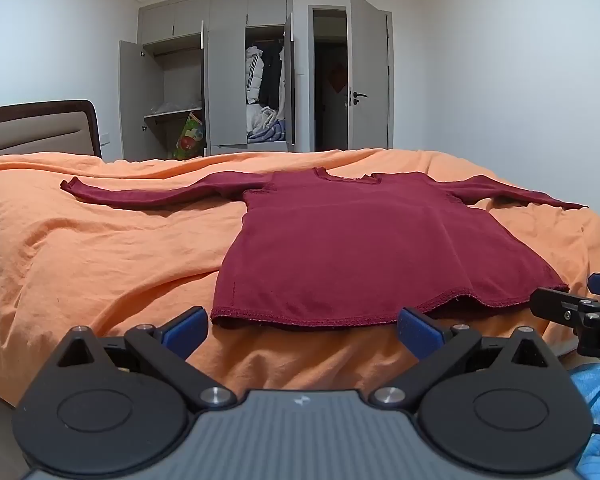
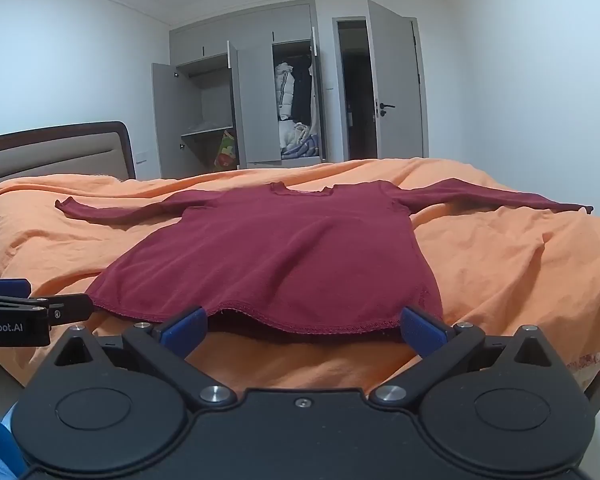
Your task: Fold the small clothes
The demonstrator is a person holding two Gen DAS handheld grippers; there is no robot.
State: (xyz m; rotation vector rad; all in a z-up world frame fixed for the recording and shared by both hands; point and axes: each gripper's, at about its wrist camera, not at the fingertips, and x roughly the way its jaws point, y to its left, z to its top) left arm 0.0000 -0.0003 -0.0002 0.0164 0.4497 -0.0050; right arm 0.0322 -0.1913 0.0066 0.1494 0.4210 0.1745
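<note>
A dark red long-sleeved shirt [image 1: 352,240] [image 2: 276,256] lies flat on the orange bedspread, both sleeves spread out sideways, hem toward me. My left gripper [image 1: 302,330] stands open just short of the hem's left half, nothing between its blue pads. My right gripper [image 2: 302,328] is open too, its pads at the hem's right half, apart from the cloth or barely at its edge. In the left wrist view the right gripper [image 1: 572,304] shows at the hem's right corner. The left gripper [image 2: 40,312] appears at the left edge of the right wrist view.
The orange bedspread [image 1: 80,260] [image 2: 520,272] is wrinkled and covers the whole bed. A padded headboard [image 1: 40,128] stands at the left. Behind the bed are an open grey wardrobe [image 1: 228,76] with hanging clothes and an open door [image 1: 368,72]. Blue fabric [image 1: 596,400] shows at lower right.
</note>
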